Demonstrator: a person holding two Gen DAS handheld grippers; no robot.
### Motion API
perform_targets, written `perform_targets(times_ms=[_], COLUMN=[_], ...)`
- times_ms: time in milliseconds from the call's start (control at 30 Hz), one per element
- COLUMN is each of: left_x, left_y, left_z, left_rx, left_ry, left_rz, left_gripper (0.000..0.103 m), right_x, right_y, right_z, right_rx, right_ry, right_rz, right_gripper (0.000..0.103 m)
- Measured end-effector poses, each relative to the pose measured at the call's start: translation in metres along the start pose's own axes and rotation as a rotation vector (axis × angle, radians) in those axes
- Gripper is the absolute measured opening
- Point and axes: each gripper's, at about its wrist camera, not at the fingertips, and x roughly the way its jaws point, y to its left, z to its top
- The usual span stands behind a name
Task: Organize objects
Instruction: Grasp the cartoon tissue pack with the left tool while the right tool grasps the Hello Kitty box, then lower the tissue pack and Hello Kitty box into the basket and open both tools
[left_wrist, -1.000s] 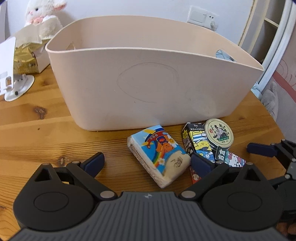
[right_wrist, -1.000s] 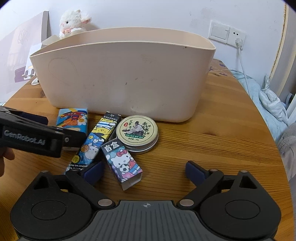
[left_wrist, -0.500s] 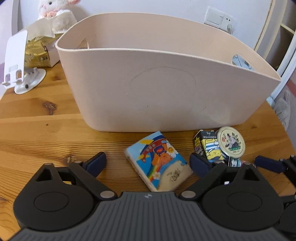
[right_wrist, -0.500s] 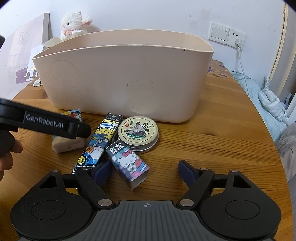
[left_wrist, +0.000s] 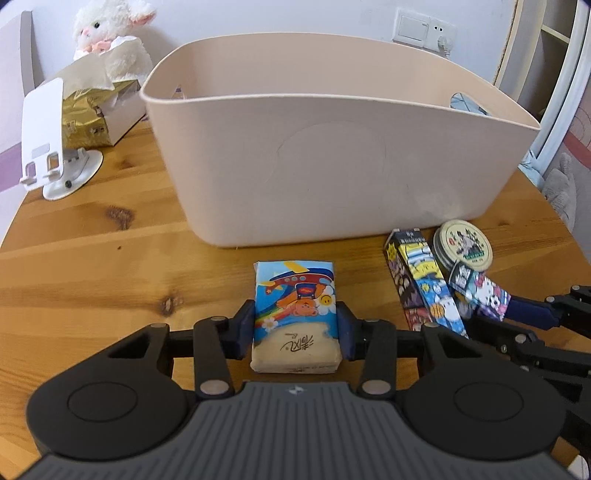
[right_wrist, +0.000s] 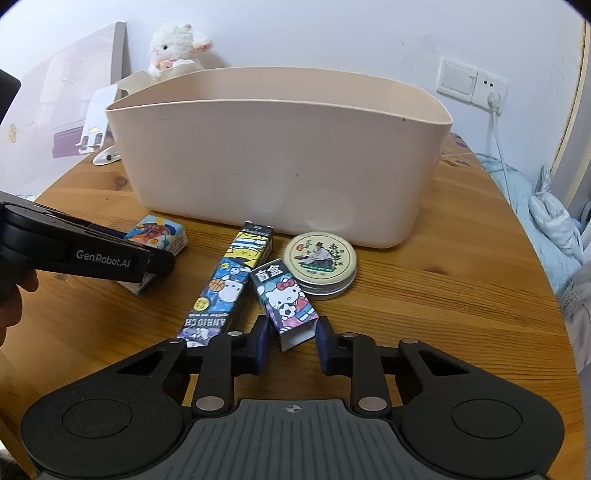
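A beige bin (left_wrist: 332, 166) stands on the round wooden table (left_wrist: 92, 266); it also shows in the right wrist view (right_wrist: 280, 162). My left gripper (left_wrist: 295, 328) is shut on a cartoon tissue pack (left_wrist: 295, 314) that lies on the table in front of the bin. My right gripper (right_wrist: 291, 338) has its pads on both sides of a small Hello Kitty box (right_wrist: 286, 299), which rests on the table. A long cartoon box (right_wrist: 229, 284) and a round tin (right_wrist: 320, 258) lie beside it.
A white phone stand (left_wrist: 48, 136), a gold tissue box (left_wrist: 92, 110) and a plush lamb (left_wrist: 110, 33) sit at the back left. A wall socket with a cable (right_wrist: 487, 96) is at the right. The table edge curves close on the right (right_wrist: 554, 280).
Both grippers moved forward and closed: the left around the tissue pack, which turned to lie straight, the right around the Hello Kitty box.
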Motion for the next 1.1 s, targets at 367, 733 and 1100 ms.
perform_targets(times_ms=[367,733,1100], left_x=[-0.037,-0.091,-0.118], left_y=[0.010,0.004,-0.001], left_z=[-0.010,0.000,0.036], left_rx=[0.005,0.057,0.077], left_ry=[-0.042,-0.162,-0.282], left_rz=[-0.022,-0.037,-0.036], left_gripper=[0.047,0.047,0.047], right_x=[-0.031,-0.083,-0.104], right_y=[-0.005,-0.017,-0.025], right_z=[0.002,0.023,0.064], right_rx=[0.017,0.035,0.042], right_ry=[-0.069,-0.212,-0.331], right_rz=[-0.028,-0.064,-0.098], right_gripper=[0.022,0.022,0.022])
